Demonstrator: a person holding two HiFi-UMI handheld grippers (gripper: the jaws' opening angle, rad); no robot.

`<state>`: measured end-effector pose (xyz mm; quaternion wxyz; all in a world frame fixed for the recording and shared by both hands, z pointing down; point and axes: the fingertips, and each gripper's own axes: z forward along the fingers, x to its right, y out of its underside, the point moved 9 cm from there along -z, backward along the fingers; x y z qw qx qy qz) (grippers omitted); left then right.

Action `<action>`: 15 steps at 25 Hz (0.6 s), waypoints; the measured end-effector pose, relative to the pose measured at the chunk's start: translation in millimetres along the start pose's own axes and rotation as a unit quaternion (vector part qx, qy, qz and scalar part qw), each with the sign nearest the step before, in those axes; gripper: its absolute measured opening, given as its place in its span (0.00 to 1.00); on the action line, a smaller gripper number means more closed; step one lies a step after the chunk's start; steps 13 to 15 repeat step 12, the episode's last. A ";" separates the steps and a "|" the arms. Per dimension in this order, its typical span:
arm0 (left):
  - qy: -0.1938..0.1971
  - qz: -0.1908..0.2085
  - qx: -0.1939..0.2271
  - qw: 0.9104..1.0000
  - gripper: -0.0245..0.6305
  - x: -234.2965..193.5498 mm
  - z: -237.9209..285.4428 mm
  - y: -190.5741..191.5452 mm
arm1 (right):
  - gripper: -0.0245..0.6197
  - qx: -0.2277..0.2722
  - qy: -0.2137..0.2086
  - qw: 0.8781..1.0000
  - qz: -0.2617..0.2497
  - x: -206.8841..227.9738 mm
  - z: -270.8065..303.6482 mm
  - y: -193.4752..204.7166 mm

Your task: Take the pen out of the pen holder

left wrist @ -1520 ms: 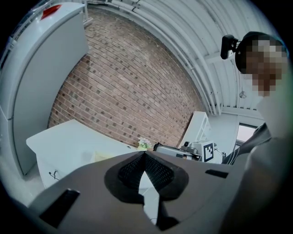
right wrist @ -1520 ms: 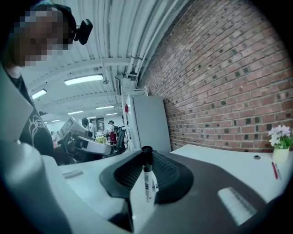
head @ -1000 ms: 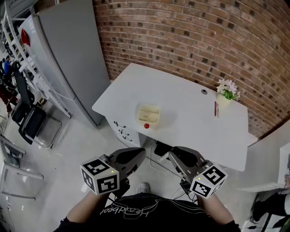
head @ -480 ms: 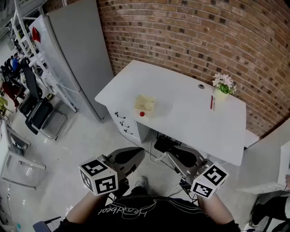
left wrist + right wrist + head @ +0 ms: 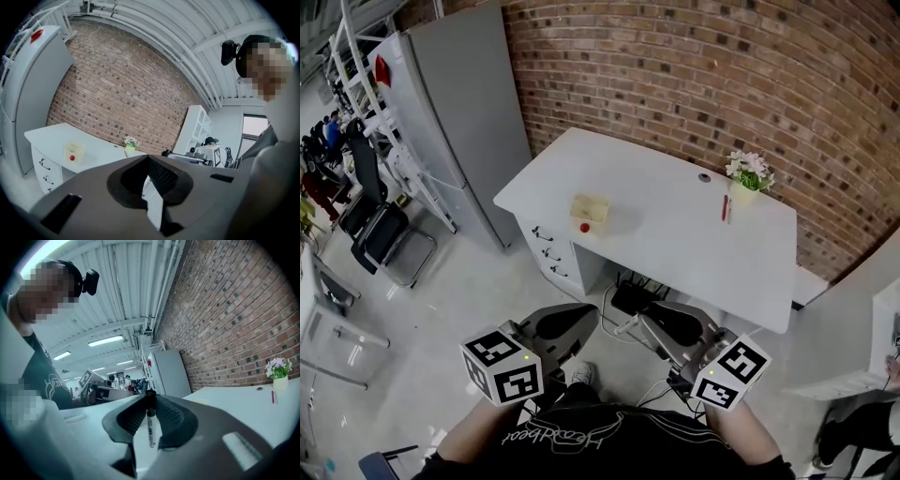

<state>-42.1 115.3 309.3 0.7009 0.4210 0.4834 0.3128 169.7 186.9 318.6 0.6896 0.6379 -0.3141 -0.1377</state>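
My right gripper (image 5: 647,324) (image 5: 149,397) is shut on a white pen with a black cap (image 5: 150,424), which stands upright between the pads. My left gripper (image 5: 584,317) (image 5: 145,158) has its tips together with nothing in them. Both are held close to the person's body, well back from the white desk (image 5: 666,246). On the desk sit a pale yellow holder (image 5: 590,207) (image 5: 74,150) with a red knob (image 5: 584,227) at its front, a red pen (image 5: 724,208) (image 5: 273,396) lying flat, and a small flower vase (image 5: 747,176) (image 5: 278,371).
A brick wall (image 5: 722,84) backs the desk. A tall grey cabinet (image 5: 459,112) stands to the left, with black chairs (image 5: 375,246) and a rack beyond. Cables (image 5: 630,298) lie under the desk; drawers (image 5: 546,253) are at its left end.
The desk has shrunk and slid up in the head view as the person stepped back from it. Both grippers stay in front of the body, their jaws unchanged.
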 end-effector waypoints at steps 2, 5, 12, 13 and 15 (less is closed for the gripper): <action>0.001 0.008 0.003 1.000 0.04 7.6 -1.4 0.4 | 0.14 0.001 -0.001 1.000 -0.005 -5.2 -5.2 -1.4; 0.000 0.013 0.008 1.000 0.04 15.6 -4.5 2.4 | 0.14 0.002 -0.003 1.000 -0.008 -11.6 -11.9 -2.7; 0.004 0.016 0.006 1.000 0.04 28.2 -6.9 4.2 | 0.14 0.006 -0.001 1.000 -0.013 -20.4 -23.0 -6.7; 0.004 0.016 0.006 1.000 0.04 28.2 -6.9 4.2 | 0.14 0.006 -0.001 1.000 -0.013 -20.4 -23.0 -6.7; 0.004 0.016 0.006 1.000 0.04 28.2 -6.9 4.2 | 0.14 0.006 -0.001 1.000 -0.013 -20.4 -23.0 -6.7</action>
